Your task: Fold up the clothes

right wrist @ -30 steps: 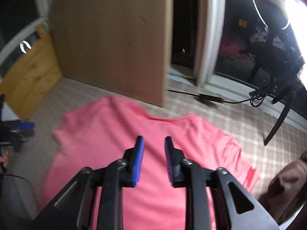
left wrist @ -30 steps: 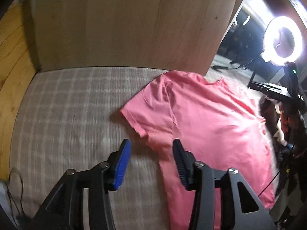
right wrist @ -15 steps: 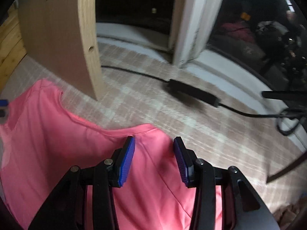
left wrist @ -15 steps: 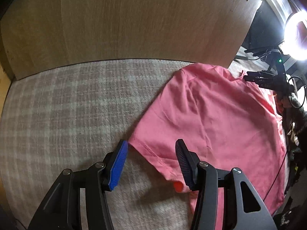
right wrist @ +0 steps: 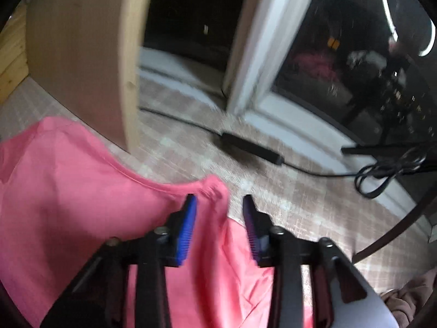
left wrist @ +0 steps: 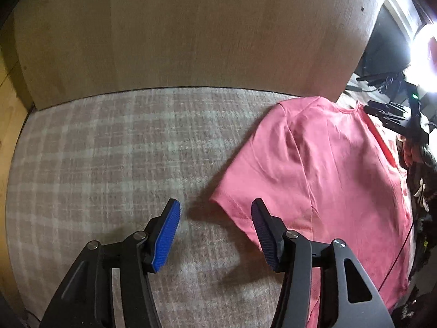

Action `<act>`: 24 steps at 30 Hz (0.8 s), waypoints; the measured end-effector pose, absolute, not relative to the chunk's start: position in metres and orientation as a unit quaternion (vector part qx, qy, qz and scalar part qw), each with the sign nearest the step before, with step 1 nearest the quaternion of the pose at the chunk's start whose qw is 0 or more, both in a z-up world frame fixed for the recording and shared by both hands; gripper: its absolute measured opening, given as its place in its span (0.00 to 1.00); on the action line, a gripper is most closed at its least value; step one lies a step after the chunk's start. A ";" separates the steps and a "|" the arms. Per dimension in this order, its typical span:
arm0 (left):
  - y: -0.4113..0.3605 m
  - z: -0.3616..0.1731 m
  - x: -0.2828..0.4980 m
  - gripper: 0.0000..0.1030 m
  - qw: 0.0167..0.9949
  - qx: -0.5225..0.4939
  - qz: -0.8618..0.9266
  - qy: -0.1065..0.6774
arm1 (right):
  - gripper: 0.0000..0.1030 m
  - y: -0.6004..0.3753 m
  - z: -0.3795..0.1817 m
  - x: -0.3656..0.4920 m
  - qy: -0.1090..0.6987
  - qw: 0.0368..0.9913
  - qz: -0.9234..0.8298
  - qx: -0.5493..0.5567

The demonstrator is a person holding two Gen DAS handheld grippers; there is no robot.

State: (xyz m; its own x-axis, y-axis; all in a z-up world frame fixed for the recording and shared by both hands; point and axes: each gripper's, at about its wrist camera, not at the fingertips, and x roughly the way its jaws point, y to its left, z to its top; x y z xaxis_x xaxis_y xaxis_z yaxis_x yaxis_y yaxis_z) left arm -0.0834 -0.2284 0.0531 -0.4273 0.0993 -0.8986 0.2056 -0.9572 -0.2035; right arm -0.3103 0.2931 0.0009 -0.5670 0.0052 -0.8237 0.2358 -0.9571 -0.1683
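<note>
A pink T-shirt [left wrist: 327, 169] lies flat on a checked beige cloth [left wrist: 95, 150]. My left gripper [left wrist: 215, 205] hangs open just above the shirt's left sleeve. The sleeve hem [left wrist: 232, 213] lies between its blue pads, which do not press on it. In the right wrist view the shirt [right wrist: 82, 191] fills the lower left. My right gripper [right wrist: 220, 199] sits low over the shoulder beside the neckline. A raised bit of pink edge is between its jaws, which are closing but do not pinch it. That view is blurred.
A tall wooden board [left wrist: 191, 27] stands along the cloth's far edge, close to the collar. A black power brick [right wrist: 251, 149] and its cable lie beyond the shirt, before a white window frame [right wrist: 262, 54]. A bright ring light [left wrist: 426, 54] glares at right. Brown fabric [right wrist: 404, 300] lies at the lower right.
Both grippers have come down and forward. The left one went from beside the shirt's body to the sleeve hem. The right one went from mid-shirt to the shoulder edge, and its jaws narrowed.
</note>
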 end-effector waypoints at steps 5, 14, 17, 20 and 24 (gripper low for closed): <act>-0.230 0.053 -0.069 0.51 0.027 0.534 -0.831 0.155 | 0.36 0.267 0.034 -0.291 0.089 0.127 -0.889 0.431; -0.212 0.080 0.022 0.51 0.025 0.531 -0.830 0.166 | 0.36 0.186 0.066 -0.246 0.056 0.292 -0.849 0.438; -0.210 0.097 0.065 0.52 0.040 0.524 -0.833 0.175 | 0.36 0.171 0.079 -0.225 0.049 0.313 -0.841 0.438; -0.205 0.112 0.115 0.54 0.066 0.515 -0.834 0.189 | 0.36 0.159 0.095 -0.199 0.054 0.323 -0.840 0.433; -0.192 0.124 0.182 0.54 0.099 0.509 -0.830 0.206 | 0.36 0.154 0.114 -0.163 0.032 0.340 -0.837 0.428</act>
State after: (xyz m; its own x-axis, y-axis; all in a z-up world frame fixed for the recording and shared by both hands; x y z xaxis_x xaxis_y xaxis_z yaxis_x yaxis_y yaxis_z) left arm 0.1818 -0.1924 0.1236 -0.4626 0.0455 -0.8854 0.3741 -0.8954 -0.2415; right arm -0.1629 0.1542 0.1145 -0.4025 -0.5415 -0.7381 0.5962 -0.7669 0.2374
